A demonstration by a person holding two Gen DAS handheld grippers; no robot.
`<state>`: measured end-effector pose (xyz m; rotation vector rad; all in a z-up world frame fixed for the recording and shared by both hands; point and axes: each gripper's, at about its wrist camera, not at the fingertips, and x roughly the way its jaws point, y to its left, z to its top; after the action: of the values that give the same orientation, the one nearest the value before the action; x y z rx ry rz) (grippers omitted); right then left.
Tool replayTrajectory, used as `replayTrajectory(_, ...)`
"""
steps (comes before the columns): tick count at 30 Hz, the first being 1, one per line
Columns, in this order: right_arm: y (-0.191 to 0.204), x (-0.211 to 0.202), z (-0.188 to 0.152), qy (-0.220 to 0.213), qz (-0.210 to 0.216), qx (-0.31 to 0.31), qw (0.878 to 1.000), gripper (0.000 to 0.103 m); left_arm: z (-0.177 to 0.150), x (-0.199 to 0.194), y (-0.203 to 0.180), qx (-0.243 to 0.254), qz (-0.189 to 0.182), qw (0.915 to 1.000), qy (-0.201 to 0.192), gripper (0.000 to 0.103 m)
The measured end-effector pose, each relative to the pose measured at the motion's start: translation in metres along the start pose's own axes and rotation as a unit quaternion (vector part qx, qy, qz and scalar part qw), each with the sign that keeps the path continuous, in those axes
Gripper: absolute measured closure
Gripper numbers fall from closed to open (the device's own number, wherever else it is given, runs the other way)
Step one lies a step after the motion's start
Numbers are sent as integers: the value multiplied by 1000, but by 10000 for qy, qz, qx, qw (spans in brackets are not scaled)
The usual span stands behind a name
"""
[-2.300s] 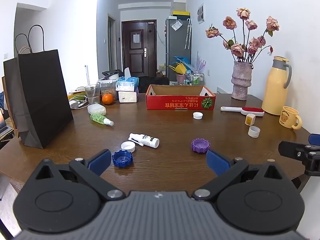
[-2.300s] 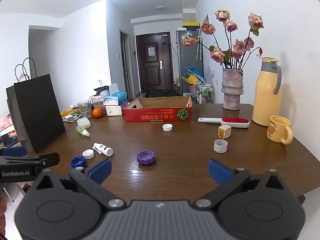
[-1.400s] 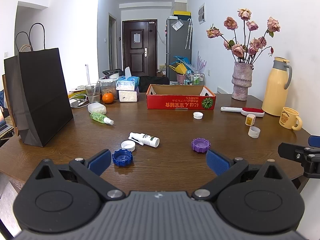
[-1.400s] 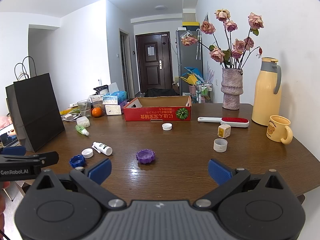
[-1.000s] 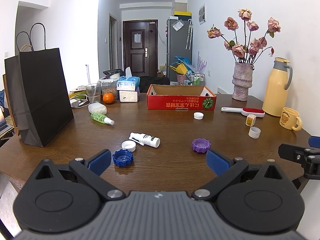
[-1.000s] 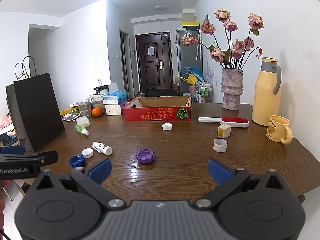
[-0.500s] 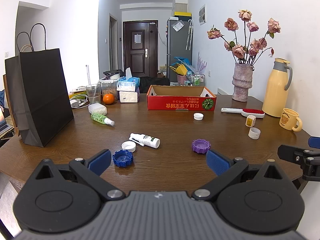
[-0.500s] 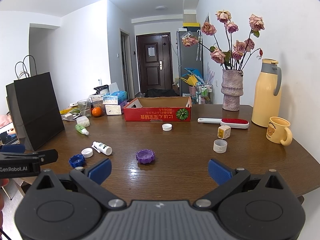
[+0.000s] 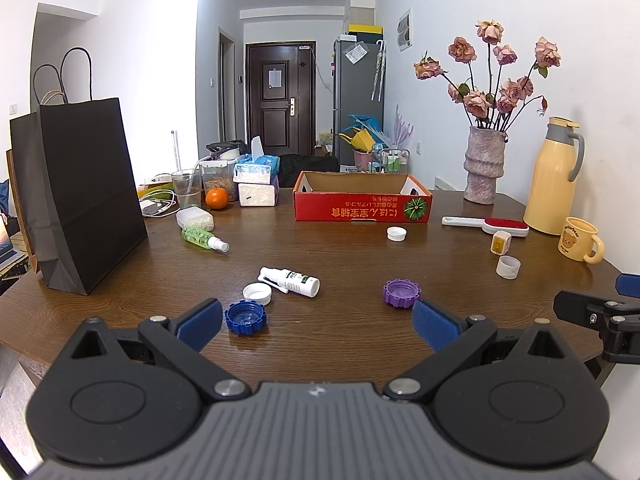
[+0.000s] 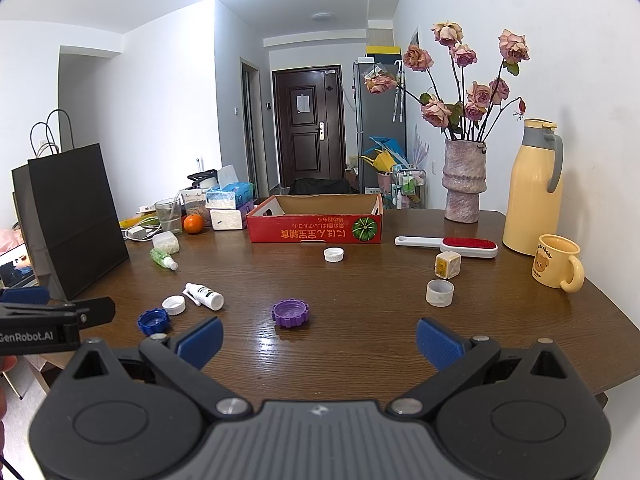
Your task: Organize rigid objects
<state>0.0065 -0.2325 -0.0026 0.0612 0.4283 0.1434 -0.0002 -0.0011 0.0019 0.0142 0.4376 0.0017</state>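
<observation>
Two grippers, left gripper (image 9: pixel 316 322) and right gripper (image 10: pixel 318 338), spread wide, empty; ahead on the tabletop (image 9: pixel 352 252): one blue cap (image 9: pixel 245 318), one purple cap (image 9: pixel 401 293), two white caps (image 9: pixel 257 293).

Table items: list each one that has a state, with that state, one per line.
Left gripper: jaws open, holding nothing.
Right gripper: jaws open, holding nothing.
Red box: open-topped, upright.
White bottle: lying on its side.
Green bottle: lying on its side.
Blue cap: hollow side up.
Purple cap: hollow side up.
Mug: upright.
Thermos: upright, lid closed.
Black bag: standing.
</observation>
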Motion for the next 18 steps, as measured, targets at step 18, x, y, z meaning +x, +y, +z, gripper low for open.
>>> replayTrajectory(18,0,-2,5,-3,-13,-59,10000,0,4,0,2,-8,15,10000,-4,0)
